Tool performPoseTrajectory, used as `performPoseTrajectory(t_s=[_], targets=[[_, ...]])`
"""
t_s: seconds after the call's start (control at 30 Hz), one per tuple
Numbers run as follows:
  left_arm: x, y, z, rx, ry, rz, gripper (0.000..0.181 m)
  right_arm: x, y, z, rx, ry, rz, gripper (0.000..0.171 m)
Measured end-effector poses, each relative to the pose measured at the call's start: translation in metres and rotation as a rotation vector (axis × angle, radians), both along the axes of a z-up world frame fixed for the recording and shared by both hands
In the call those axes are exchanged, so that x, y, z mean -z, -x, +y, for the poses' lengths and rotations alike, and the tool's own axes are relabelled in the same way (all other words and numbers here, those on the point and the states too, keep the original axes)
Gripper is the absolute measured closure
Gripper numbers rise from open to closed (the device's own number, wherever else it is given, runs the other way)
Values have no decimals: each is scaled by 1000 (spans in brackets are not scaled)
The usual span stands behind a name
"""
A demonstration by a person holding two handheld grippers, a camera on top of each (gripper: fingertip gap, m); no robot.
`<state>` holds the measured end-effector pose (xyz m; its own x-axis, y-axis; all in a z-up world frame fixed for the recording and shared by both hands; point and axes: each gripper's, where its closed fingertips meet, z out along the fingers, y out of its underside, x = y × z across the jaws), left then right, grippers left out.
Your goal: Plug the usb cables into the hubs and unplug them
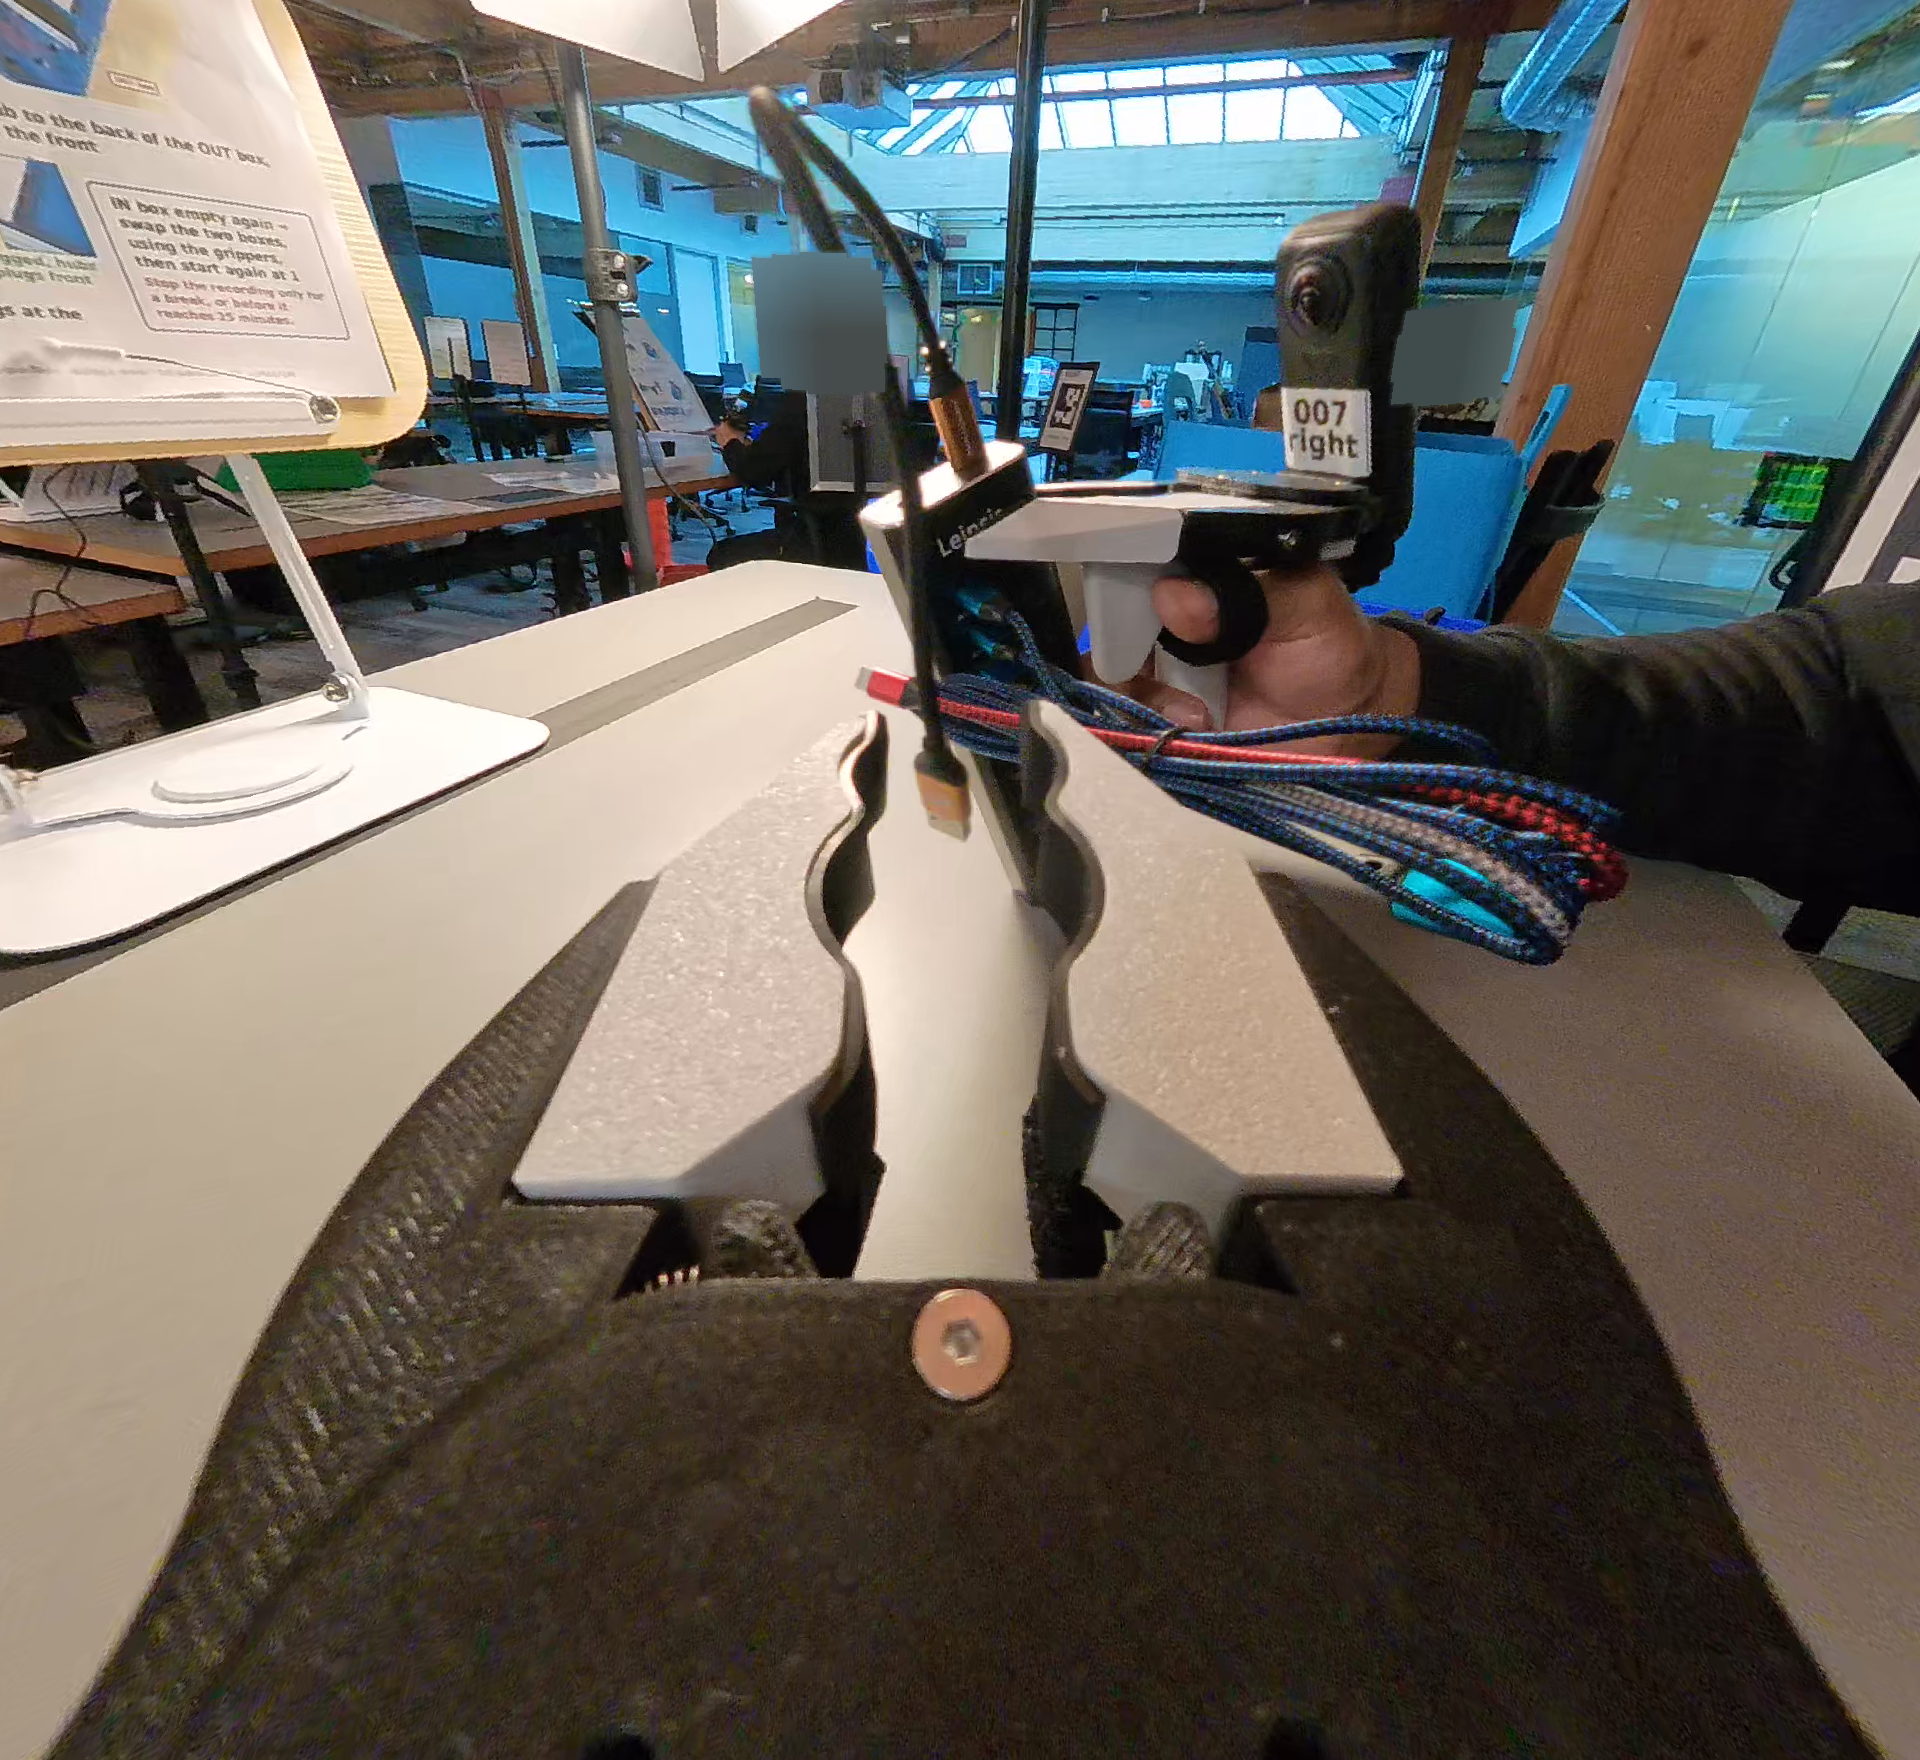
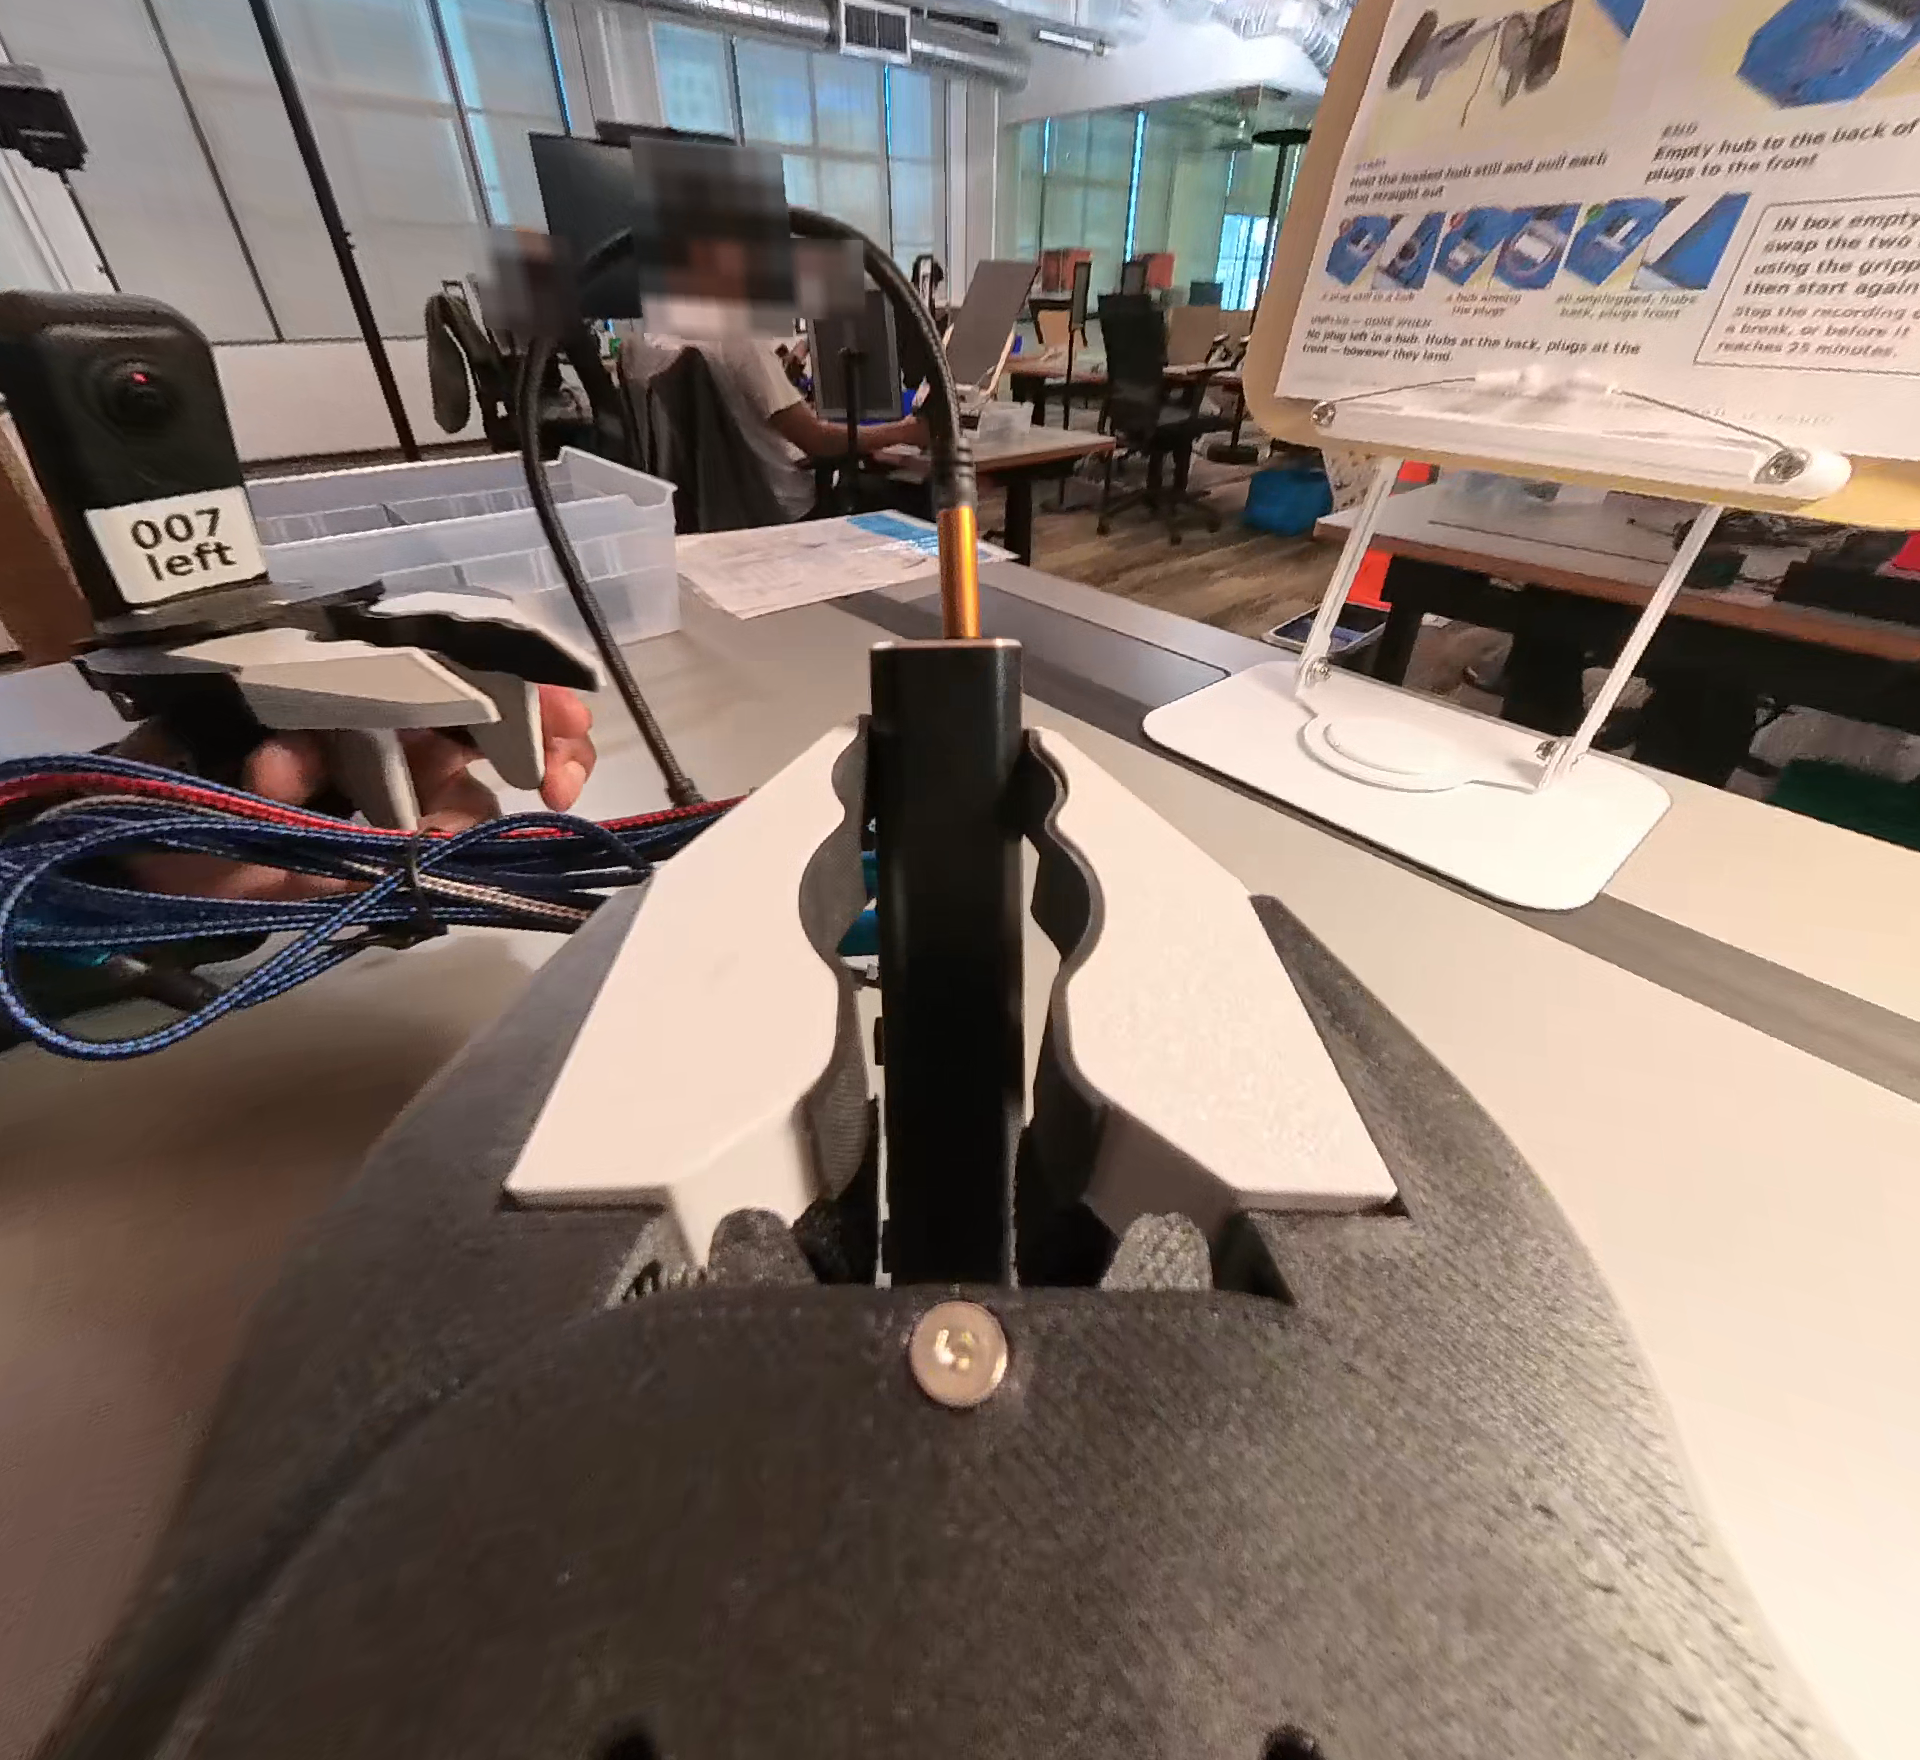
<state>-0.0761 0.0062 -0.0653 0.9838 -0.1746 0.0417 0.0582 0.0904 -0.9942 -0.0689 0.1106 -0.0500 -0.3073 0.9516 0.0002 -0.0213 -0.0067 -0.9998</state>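
Right gripper (image 2: 951, 879) pinches the hub (image 2: 943, 931) upright above the worktop (image 2: 1558, 1139). Hub rigid, light, probably slick; hold its flat sides. Gold plug (image 2: 958, 572) seated on top; braided cables (image 1: 1351, 796) hang limp from side ports. Left gripper (image 1: 961, 837) spread, empty, near dangling plug (image 1: 943, 791); grab plugs by shell.

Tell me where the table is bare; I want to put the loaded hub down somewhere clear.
Bare table lies between the white stand base and the left gripper. Crowded: the space between both grippers, filled by the hub, clamped in the right gripper, and the hanging braided cable bundle.
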Motion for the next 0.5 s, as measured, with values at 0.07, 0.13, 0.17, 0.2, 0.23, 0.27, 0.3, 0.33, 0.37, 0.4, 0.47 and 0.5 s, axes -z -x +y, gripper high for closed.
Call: performPoseTrajectory(t_s=[0.07,0.13,0.17,0.2,0.23,0.27,0.3,0.33,0.37,0.4,0.47,0.5], targets=[[-1,3,-1,-14,-5,-2,154,0,-1,2,14,9,12,145],[-1,6,0,-29,-9,-5,153,-1,-2,4,27,14,24,145],[-2,6,0,-30,-12,-8,152,-1,-3,5,33,16,30,145],[-2,5,2,-28,-13,-8,151,-2,-4,5,35,19,35,145],[-2,5,4,-29,-8,-5,150,-2,-4,5,37,20,40,145],[-1,5,6,-33,0,-4,149,-2,-5,6,39,20,46,145],[0,5,9,-36,6,-4,148,-2,-6,6,42,20,51,145],[0,5,12,-36,13,-8,148,-2,-7,6,44,22,55,145],[2,4,15,-30,19,-12,147,-2,-8,6,42,26,58,145],[3,2,19,-22,29,-14,146,-3,-9,6,41,30,61,145],[7,0,26,-16,49,-6,145,-3,-11,6,42,28,70,145],[8,-1,29,-11,57,1,145,-3,-12,6,42,27,73,145]])
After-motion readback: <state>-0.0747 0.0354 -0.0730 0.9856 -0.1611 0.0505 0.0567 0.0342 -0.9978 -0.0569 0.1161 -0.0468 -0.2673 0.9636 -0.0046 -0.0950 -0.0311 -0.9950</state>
